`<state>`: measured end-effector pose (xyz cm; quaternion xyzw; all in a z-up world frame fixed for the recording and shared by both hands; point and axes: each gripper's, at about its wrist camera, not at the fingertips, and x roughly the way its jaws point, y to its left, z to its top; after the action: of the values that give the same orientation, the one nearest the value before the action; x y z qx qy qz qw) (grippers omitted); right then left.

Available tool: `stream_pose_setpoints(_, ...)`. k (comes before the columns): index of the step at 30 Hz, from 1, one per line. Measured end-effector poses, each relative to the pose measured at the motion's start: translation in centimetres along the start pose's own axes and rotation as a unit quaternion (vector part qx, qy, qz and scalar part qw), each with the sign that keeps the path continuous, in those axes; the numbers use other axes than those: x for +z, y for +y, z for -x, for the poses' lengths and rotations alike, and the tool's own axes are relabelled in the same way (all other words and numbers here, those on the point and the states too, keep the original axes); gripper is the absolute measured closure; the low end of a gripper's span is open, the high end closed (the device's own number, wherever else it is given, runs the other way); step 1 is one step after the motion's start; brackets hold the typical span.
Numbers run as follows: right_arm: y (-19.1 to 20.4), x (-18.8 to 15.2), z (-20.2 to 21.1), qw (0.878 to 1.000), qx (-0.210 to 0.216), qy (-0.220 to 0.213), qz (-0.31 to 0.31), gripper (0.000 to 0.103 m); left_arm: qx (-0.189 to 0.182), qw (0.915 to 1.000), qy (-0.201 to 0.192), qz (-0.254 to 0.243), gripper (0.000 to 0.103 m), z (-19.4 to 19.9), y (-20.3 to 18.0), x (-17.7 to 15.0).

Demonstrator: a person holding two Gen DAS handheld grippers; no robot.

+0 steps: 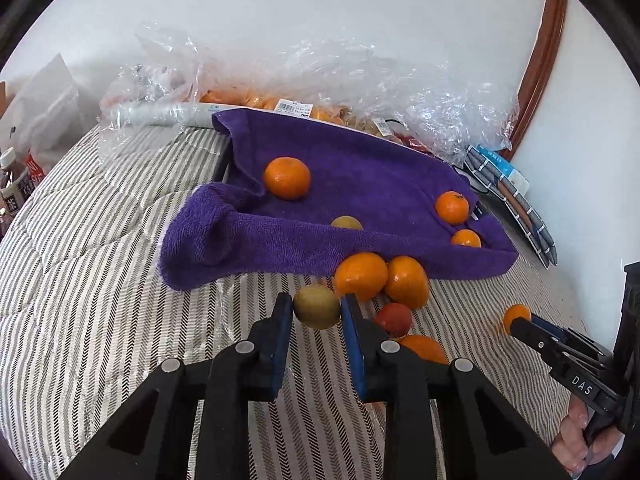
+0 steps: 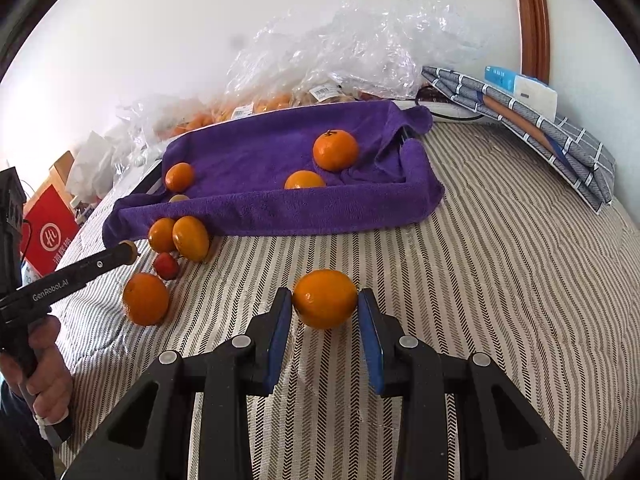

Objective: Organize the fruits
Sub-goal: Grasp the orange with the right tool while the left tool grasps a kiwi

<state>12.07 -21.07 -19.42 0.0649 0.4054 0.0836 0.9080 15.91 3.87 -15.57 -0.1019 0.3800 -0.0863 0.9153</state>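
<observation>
My left gripper (image 1: 317, 307) is shut on a yellow-green fruit (image 1: 316, 306) just above the striped bedcover, in front of the purple towel-lined tray (image 1: 280, 248). My right gripper (image 2: 325, 301) is shut on an orange (image 2: 325, 298); it also shows in the left wrist view (image 1: 516, 317). Two oranges (image 1: 380, 280) and a red fruit (image 1: 394, 317) lie by the tray's near edge, another orange (image 2: 145, 298) closer. Inside the tray lie three oranges (image 1: 287, 178) (image 1: 452, 207) (image 1: 466, 238) and a yellow-green fruit (image 1: 346, 223).
Crumpled clear plastic bags (image 1: 360, 80) with more fruit lie behind the tray against the white wall. A folded grey checked cloth (image 2: 540, 120) lies to the right. A red box (image 2: 50, 232) and bottles (image 1: 16, 184) stand at the left. A wooden frame (image 2: 532, 20) rises at the back right.
</observation>
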Motion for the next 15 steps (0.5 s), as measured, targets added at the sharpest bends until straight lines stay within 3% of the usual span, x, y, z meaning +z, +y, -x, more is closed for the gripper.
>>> stream_pose_setpoints(15,2.6,0.6,1.1,1.000,0.003,-0.018,0.014,0.069,0.025,0.9984,-0.043,0.025,0.079,1.6,1.3,0.4)
